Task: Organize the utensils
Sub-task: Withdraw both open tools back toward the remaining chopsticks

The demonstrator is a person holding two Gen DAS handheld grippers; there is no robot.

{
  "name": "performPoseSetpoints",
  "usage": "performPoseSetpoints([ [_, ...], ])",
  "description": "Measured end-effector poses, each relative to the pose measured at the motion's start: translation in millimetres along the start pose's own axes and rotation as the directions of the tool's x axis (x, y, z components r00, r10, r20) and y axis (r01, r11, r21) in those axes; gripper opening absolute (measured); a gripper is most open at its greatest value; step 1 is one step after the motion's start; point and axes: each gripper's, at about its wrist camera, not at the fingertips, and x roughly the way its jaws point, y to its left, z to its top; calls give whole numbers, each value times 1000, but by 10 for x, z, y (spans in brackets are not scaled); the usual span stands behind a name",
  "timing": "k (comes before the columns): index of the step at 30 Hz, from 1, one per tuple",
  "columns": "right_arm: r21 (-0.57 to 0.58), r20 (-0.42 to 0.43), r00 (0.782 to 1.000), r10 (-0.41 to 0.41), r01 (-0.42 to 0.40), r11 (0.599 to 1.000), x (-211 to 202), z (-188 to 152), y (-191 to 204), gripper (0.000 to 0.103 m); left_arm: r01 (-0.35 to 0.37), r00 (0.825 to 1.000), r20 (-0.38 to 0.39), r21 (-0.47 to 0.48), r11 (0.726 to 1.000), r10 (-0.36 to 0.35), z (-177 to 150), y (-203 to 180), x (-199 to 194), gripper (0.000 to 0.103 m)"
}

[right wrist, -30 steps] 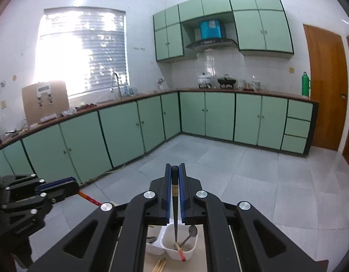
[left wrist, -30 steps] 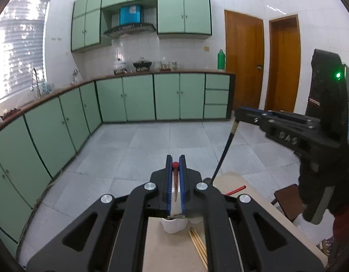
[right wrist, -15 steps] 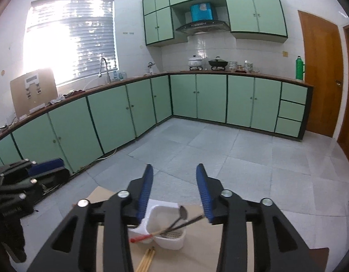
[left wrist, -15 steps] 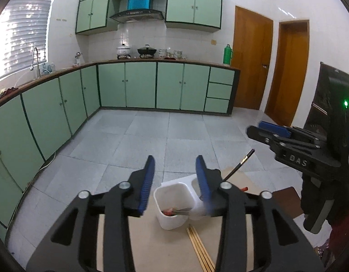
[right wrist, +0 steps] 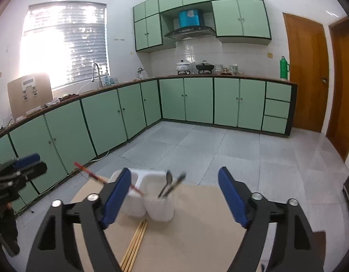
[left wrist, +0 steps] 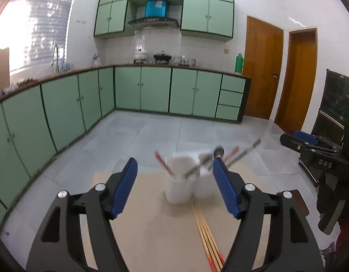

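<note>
Since both the left gripper (left wrist: 174,185) and right gripper (right wrist: 174,195) hang spread and empty, we'd pinch the light, stiff, slippery chopsticks (left wrist: 207,233) mid-length, lying at 6 o'clock from the white holder (left wrist: 178,185) on the surface (left wrist: 151,226).

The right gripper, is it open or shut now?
Open. The right gripper has its blue pads wide apart, holding nothing; the white holder shows between them.

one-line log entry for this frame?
left gripper: open, empty | right gripper: open, empty | white holder: utensils inside | chopsticks: on table
</note>
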Motion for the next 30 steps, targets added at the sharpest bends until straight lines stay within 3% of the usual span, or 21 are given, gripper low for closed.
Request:
performPoseSetpoints([
  [6, 13, -43, 999, -25, 26, 1000, -127, -572, 44, 94, -17, 997, -80, -18, 1000, 15, -663, -65, 13, 82],
  [11, 13, -111, 993, -33, 35, 999, -162, -1036, 139, 97, -21, 988, -154, -30, 999, 16, -1159, -66, 81, 85],
  [21, 28, -290, 956, -42, 53, 998, -64, -1815, 328, 97, -73, 948, -312, -25, 997, 61, -1820, 83, 197, 86],
  [24, 35, -334, 942, -22, 35, 999, -39, -1956, 428, 96, -81, 938, -340, -26, 996, 67, -1925, 89, 206, 86],
  [30, -4, -391, 920, -9, 8, 1000, 2, -2134, 620, 81, -101, 922, -377, -15, 995, 88, -2078, 64, 199, 87],
])
